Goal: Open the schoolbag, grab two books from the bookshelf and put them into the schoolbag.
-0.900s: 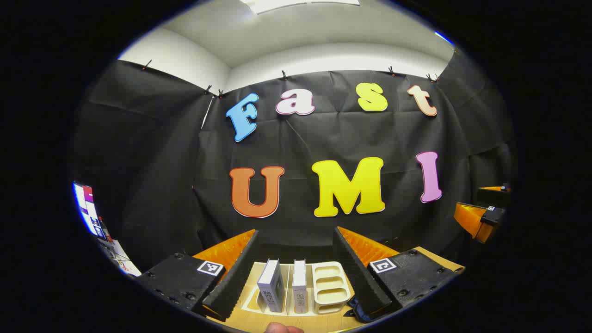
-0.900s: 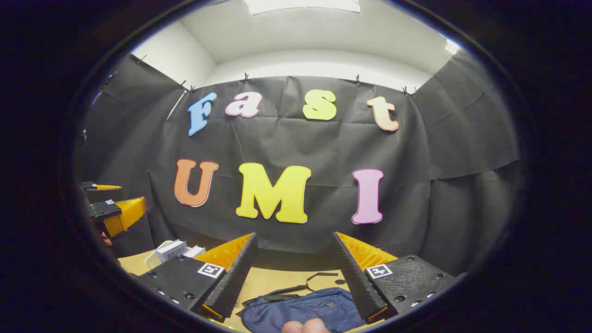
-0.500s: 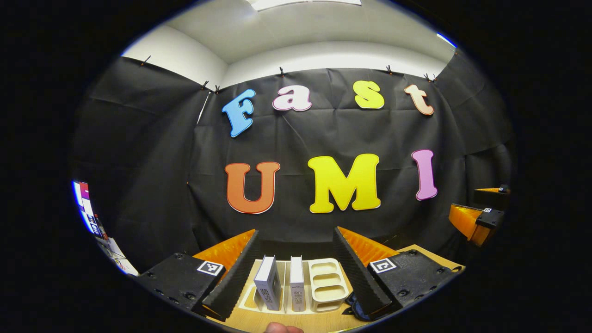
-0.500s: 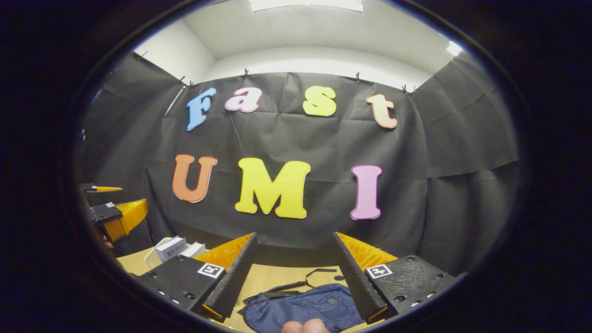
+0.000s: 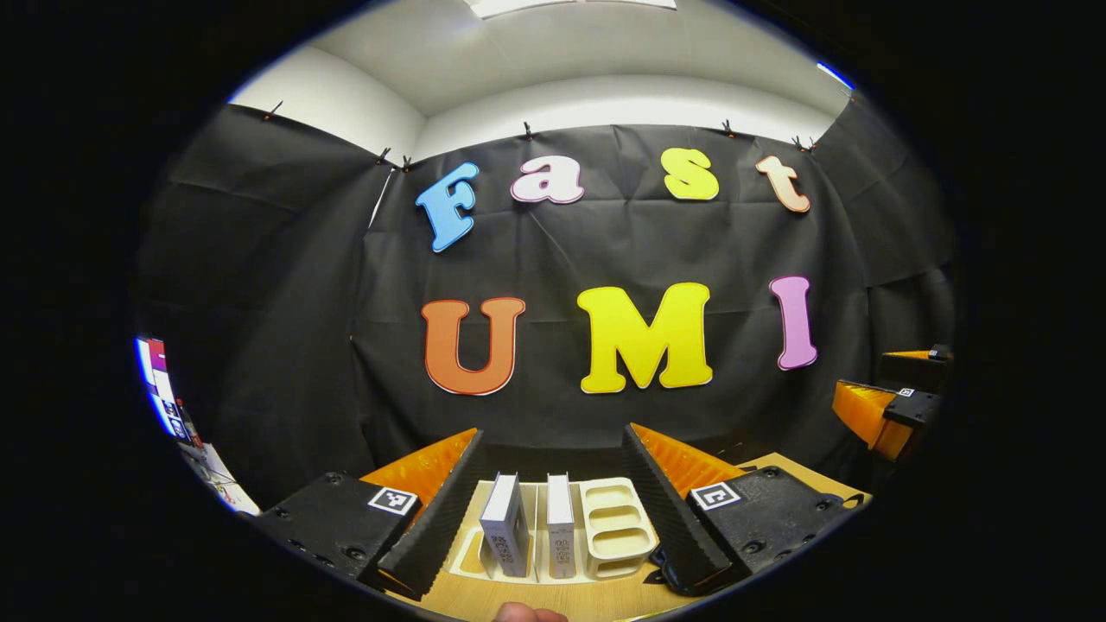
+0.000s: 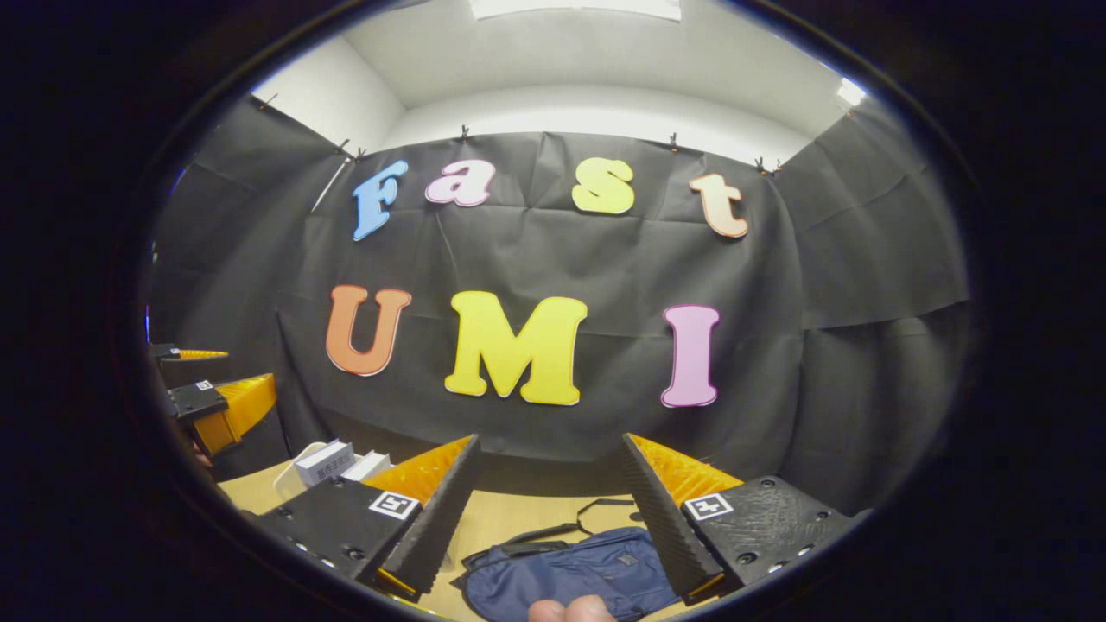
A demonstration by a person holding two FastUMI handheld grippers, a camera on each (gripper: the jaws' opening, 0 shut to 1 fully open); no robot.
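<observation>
In the left gripper view, the left gripper (image 5: 553,501) hangs above the wooden table (image 5: 484,598) with its two fingers spread wide and nothing between them. Framed in the gap between those fingers stands a cream bookshelf (image 5: 609,529), a low rack with slots, set on the tabletop toward the far edge by the black cloth wall (image 5: 285,328). Two white books (image 5: 504,523) stand upright in the rack's left slots, side by side and close together, spines facing the camera; the slots to their right hold nothing. A fingertip of the person's hand (image 5: 527,614) shows at the bottom edge. Far off at the right edge the right gripper (image 5: 899,402) is visible, held up above the table.

In the right gripper view, the right gripper (image 6: 549,510) is likewise released, fingers wide apart and holding nothing. Below and between them lies the schoolbag (image 6: 575,574), a dark blue fabric bag lying flat on the tabletop near its front edge, with a black strap (image 6: 596,510) trailing toward the wall. Whether its zip is undone cannot be told from here. The bookshelf (image 6: 289,466) with the books (image 6: 324,462) sits toward the left side of the table, well apart from the bag. The left gripper (image 6: 207,389) shows at the far left, raised above the rack.
</observation>
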